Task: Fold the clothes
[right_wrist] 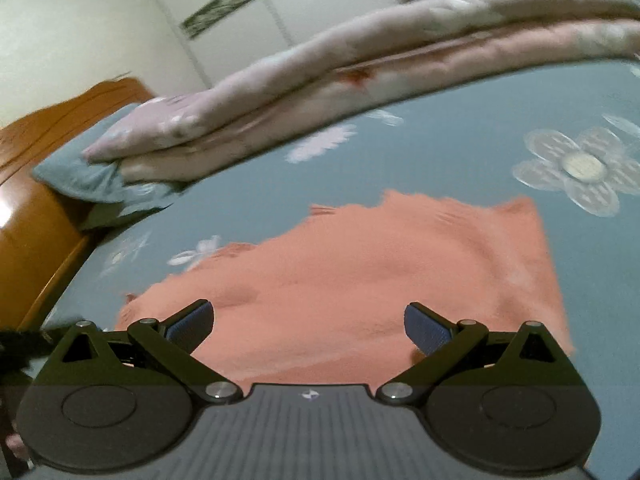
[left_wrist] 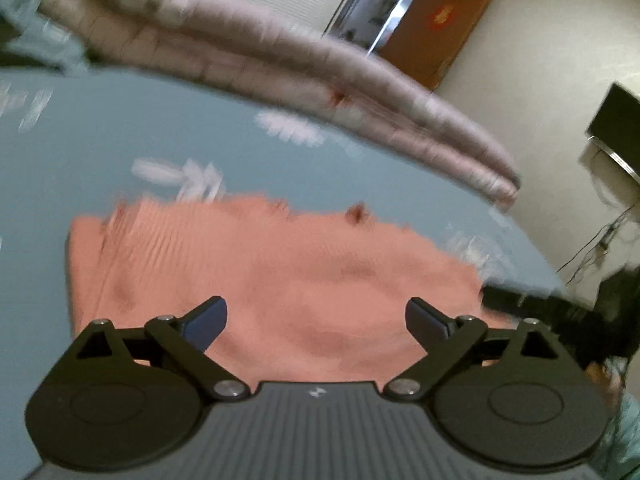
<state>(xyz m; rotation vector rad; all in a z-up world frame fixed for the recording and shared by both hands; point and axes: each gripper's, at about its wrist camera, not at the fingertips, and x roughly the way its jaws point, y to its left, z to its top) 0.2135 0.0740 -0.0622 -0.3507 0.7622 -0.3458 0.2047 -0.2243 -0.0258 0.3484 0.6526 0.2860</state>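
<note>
The salmon-pink ribbed garment [left_wrist: 280,280] lies flat on the blue-grey flowered bedsheet [left_wrist: 120,128], filling the lower middle of both views, its far edge ragged and blurred, with bare sheet open beyond it up to the folded, puffy pink quilt [right_wrist: 360,80] that crosses the upper frame. The left gripper [left_wrist: 316,318] and right gripper [right_wrist: 308,322] each hang over the garment's near part with their 2 jaws spread wide and nothing between them. An orange-brown wooden bed frame [right_wrist: 36,216] borders the sheet at the left of the right view.
</note>
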